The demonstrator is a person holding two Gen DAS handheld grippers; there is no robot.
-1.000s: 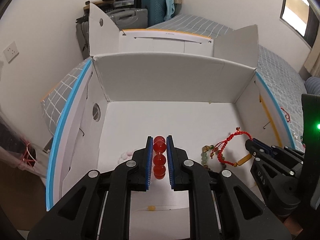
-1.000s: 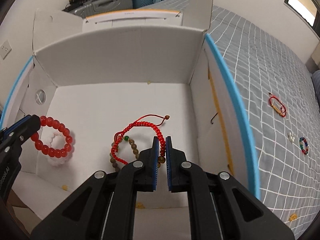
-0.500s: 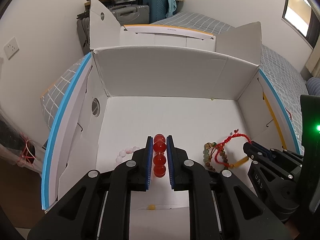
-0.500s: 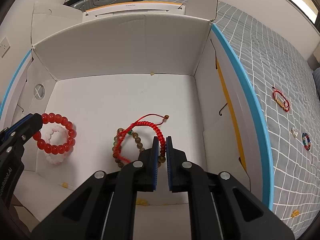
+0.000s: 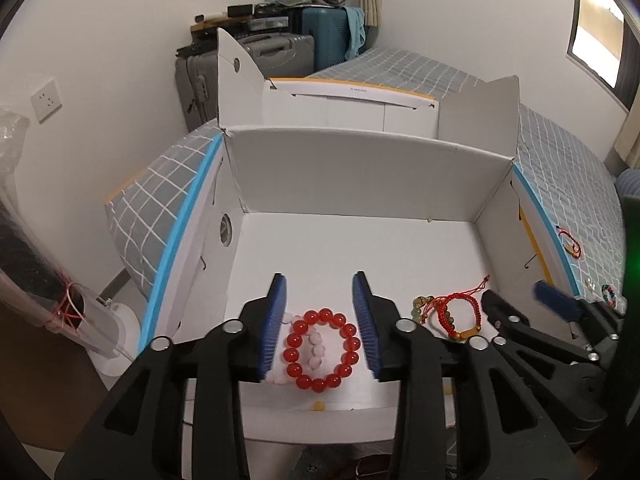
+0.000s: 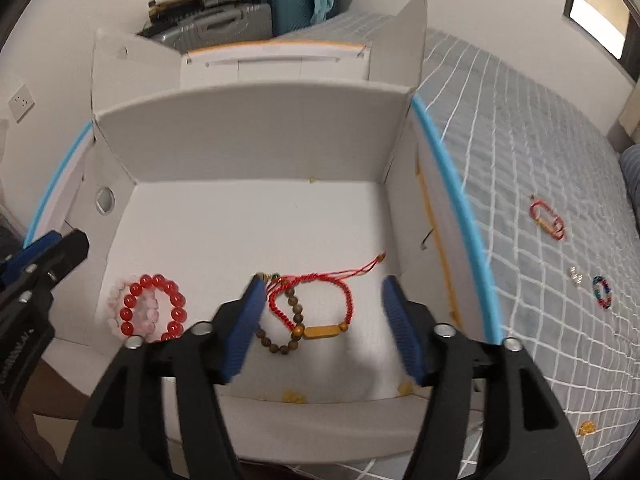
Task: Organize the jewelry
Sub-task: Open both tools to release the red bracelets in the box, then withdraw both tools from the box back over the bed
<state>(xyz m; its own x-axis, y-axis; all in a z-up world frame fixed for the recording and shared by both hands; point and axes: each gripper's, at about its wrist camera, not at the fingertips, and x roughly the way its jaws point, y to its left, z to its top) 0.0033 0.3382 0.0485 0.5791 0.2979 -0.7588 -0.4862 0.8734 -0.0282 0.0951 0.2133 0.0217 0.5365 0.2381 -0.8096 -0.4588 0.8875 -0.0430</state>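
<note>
Both tongs (image 5: 320,320) (image 6: 324,312) spread wide, empty.

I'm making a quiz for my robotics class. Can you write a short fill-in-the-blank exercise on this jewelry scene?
1. The red bead bracelet lies inside the white ____.
2. It rests on top of a bracelet of pale ____ beads.
3. The fingers of both the left gripper and the right gripper are ____.
4. The multicolored bracelet lies outside, on the ____.

Missing words: box; pink; open; bed
</note>
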